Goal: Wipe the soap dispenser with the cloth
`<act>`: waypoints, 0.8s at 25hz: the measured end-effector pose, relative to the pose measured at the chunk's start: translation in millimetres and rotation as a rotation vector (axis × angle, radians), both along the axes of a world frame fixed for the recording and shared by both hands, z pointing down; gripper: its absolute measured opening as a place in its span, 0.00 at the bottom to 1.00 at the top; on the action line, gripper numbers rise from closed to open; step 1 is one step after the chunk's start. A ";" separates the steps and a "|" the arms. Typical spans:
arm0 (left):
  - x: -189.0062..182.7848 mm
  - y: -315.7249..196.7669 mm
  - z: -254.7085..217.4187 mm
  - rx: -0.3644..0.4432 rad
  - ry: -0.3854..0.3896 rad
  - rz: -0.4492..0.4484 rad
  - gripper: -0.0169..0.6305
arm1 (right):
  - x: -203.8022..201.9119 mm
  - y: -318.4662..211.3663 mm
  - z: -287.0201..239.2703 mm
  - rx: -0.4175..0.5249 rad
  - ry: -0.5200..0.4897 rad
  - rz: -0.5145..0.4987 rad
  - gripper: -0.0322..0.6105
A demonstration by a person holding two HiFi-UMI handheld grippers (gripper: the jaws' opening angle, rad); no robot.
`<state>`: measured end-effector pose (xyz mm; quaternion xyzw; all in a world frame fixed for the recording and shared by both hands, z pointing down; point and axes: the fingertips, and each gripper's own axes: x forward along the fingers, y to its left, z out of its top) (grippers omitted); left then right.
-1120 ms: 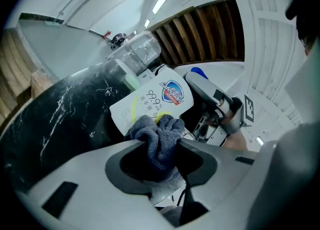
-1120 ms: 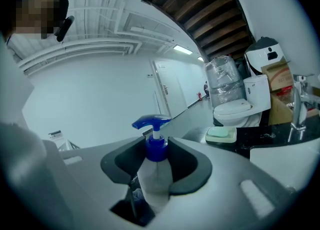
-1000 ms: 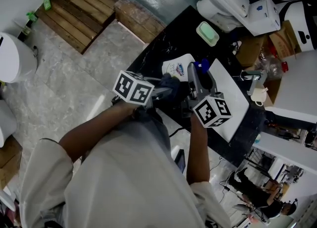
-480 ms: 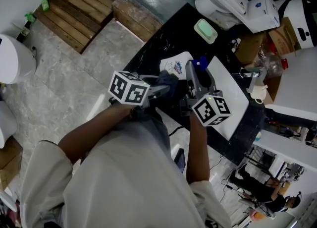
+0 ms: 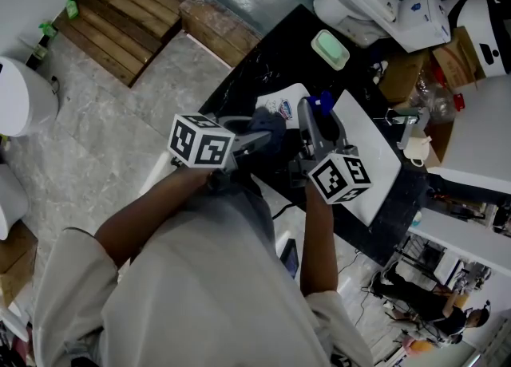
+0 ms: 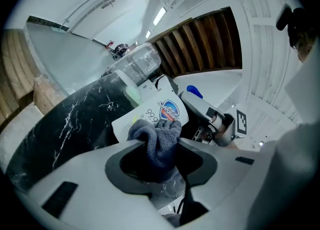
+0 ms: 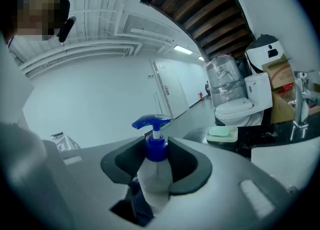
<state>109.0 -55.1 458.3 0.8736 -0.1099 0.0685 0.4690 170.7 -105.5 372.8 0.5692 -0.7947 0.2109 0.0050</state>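
Note:
The soap dispenser point(image 7: 155, 176), a clear bottle with a blue pump point(image 7: 151, 122), stands upright with my right gripper point(image 7: 156, 161) shut on its neck and shoulder. In the head view the blue pump point(image 5: 321, 104) shows above the right gripper point(image 5: 313, 128). My left gripper point(image 6: 159, 146) is shut on a bunched dark grey cloth point(image 6: 156, 139). In the head view the cloth point(image 5: 267, 130) sits at the tip of the left gripper point(image 5: 259, 140), right beside the dispenser. A dark fold of cloth point(image 7: 140, 201) shows low against the bottle's left side.
A white pack with a blue and red logo point(image 5: 281, 106) lies on the black marble counter point(image 5: 263, 66) just beyond the cloth. A green soap in its dish point(image 5: 333, 51), a white basin point(image 5: 375, 154) with a faucet point(image 5: 403, 122) and a toilet point(image 5: 363, 2) are nearby.
My left gripper with the cloth has shifted a little to the left in the head view and turned slightly. The right gripper and the dispenser have held still.

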 end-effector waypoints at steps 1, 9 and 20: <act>-0.3 -0.9 -1.3 0.002 0.005 -0.003 0.23 | -0.1 0.2 0.0 0.001 0.000 -0.001 0.26; -0.5 -5.6 -15.2 0.180 -0.063 0.016 0.23 | -2.6 2.3 1.0 0.007 0.012 -0.011 0.26; -0.9 -20.9 -36.1 0.303 -0.099 0.001 0.23 | -2.5 1.0 0.2 0.009 0.007 -0.013 0.26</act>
